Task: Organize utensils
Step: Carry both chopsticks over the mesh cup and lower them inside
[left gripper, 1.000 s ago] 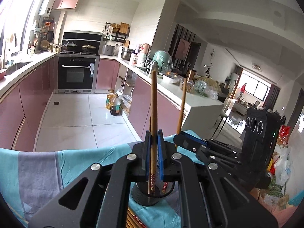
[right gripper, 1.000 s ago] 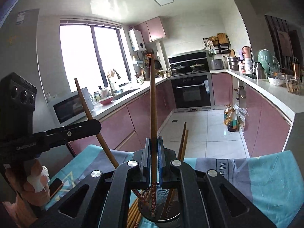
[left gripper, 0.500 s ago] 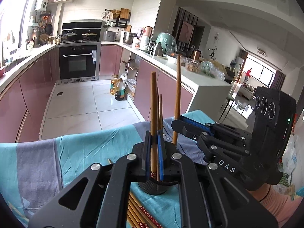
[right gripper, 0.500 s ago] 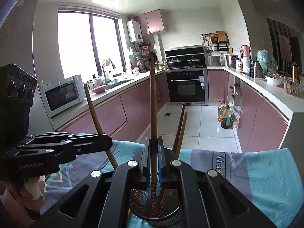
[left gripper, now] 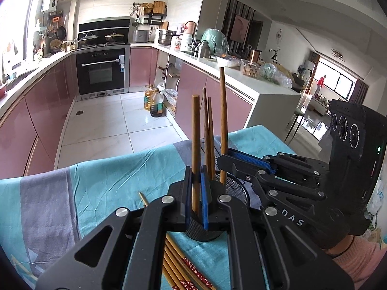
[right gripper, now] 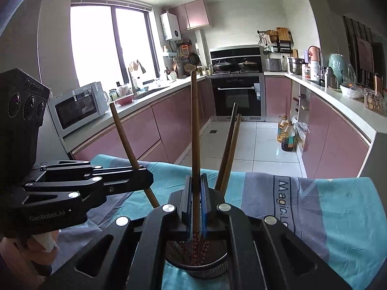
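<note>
Two chopsticks in play: I hold one in each gripper, both upright over the mesh holder (right gripper: 197, 258).
Left gripper (left gripper: 196, 193): jaws clenched on a brown chopstick (left gripper: 195, 145), its lower end hidden behind the pads, so I cannot tell whether it is inside the cup.
Right gripper (right gripper: 196, 205): jaws clenched on a second chopstick (right gripper: 195, 133); in the right wrist view its patterned tip (right gripper: 194, 249) reaches down inside the holder.
Holder: stands on the teal cloth (right gripper: 338, 217), near the cloth's far edge in the left wrist view, with two chopsticks (right gripper: 228, 149) already leaning against its rim.
Still loose: a bundle of chopsticks (left gripper: 179, 265) lies flat on the cloth just on my side of the holder.
Step in hand: I judge this the drop-in, both sticks lined up over the cup.
Next move: I would ease each stick down until its tip is clear of the rim, then let the jaws part one gripper at a time.
Watch: the two grippers sit close together above the cup; a bump could tip it.
</note>
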Demonstrator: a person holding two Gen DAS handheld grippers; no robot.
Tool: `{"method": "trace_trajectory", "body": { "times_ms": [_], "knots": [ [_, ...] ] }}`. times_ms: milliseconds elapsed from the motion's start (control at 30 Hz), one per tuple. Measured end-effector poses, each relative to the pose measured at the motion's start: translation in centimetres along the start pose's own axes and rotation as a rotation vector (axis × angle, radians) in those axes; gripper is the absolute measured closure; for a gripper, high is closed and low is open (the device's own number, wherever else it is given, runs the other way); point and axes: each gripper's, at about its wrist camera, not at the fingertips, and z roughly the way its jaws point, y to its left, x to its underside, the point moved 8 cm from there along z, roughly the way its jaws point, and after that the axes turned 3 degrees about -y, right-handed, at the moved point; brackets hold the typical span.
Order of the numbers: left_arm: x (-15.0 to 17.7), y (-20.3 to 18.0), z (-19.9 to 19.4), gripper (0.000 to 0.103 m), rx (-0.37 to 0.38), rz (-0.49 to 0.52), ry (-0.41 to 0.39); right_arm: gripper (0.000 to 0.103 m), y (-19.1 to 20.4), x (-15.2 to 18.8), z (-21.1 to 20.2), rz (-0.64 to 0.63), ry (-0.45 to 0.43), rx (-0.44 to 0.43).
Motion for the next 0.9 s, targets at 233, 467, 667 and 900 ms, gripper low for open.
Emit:
{"method": "trace_trajectory", "body": {
  "times_ms": [233, 467, 667, 900],
  "knots": [
    [0.1, -0.1, 0.4, 0.096, -0.015, 0.006, -0.008, 0.097, -0.3, 0.3, 0.5, 0.004, 0.018, 0.006],
    [0.5, -0.3, 0.3, 0.096, -0.017, 0.009, -0.014, 0.097, -0.3, 0.6, 0.9, 0.001, 0.034, 0.008],
    [0.5, -0.2, 0.2, 0.096, -0.021, 0.012, -0.017, 0.097, -0.4, 0.9, 1.2, 0.002, 0.040, 0.012],
    [0.4, 0.1, -0.1, 0.087, -0.061, 0.022, -0.028, 0.095, -0.6, 0.9, 1.2, 0.011, 0.037, 0.023]
  ]
}}
